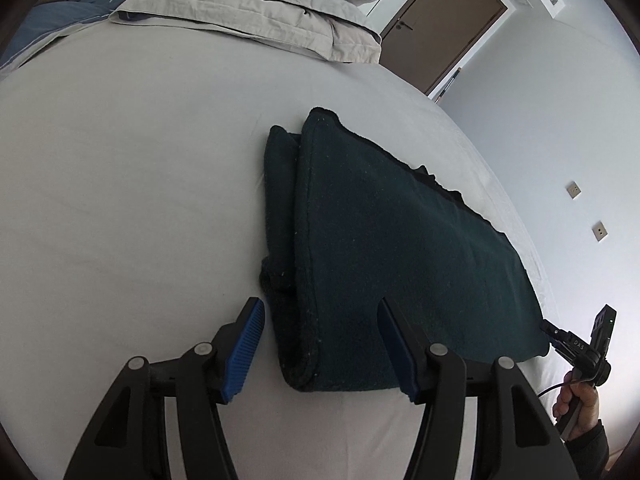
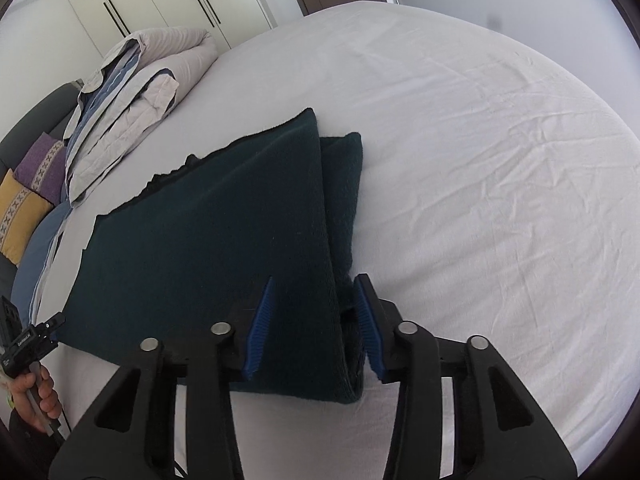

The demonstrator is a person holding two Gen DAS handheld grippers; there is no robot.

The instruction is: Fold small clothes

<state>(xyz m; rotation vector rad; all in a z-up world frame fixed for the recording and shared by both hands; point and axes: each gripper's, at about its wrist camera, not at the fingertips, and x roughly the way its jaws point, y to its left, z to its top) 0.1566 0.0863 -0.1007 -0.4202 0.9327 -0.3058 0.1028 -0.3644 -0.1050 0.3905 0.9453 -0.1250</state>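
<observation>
A wide bed under a pale grey fitted sheet (image 2: 500,168) fills both views and serves as the folding surface. A stack of folded beige and blue-striped bedding (image 1: 256,12) lies toward 11 o'clock in the left wrist view, pushed well apart from the work, seemingly to leave room. The dark green knitted garment (image 1: 392,240) lies flat at the middle of the sheet, already doubled over, with a thicker rolled edge along its side at 9 o'clock in the left view and 3 o'clock in the right view. The left gripper (image 1: 320,344) straddles that thick near corner with its blue pads apart, not pressing. The right gripper (image 2: 316,324) brackets its corner more narrowly, fingers apart; whether they pinch the cloth I cannot tell. Both probably sit at corners to lift one edge evenly.
</observation>
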